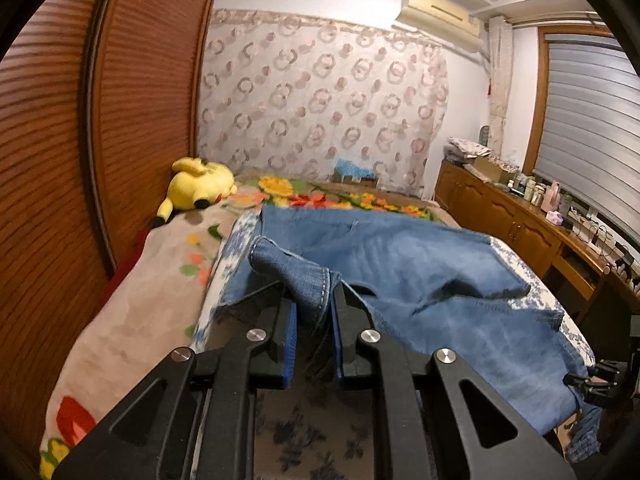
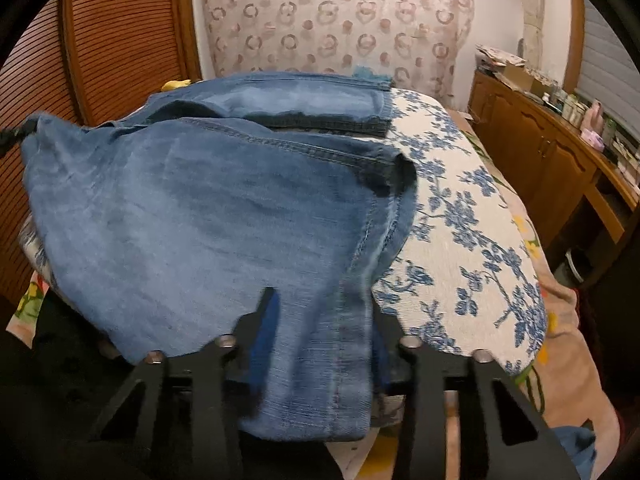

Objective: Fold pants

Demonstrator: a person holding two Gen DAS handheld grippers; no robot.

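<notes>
Blue denim pants [image 1: 400, 264] lie across a white cloth with blue flowers [image 2: 460, 240] on the bed. My left gripper [image 1: 314, 312] is shut on a hemmed edge of the pants, which bunches up between the blue pads. My right gripper [image 2: 320, 320] is shut on a fold of the same pants [image 2: 200, 208], and the denim drapes over its fingers and hides most of them. The right gripper also shows small at the right edge of the left wrist view [image 1: 600, 384]. The far part of the pants lies flat on the bed.
A yellow plush toy [image 1: 198, 186] lies at the far left of the bed by a wooden slatted wardrobe [image 1: 80, 140]. A floral blanket [image 1: 132, 304] covers the bed. A wooden counter with bottles [image 1: 528, 216] runs along the right wall.
</notes>
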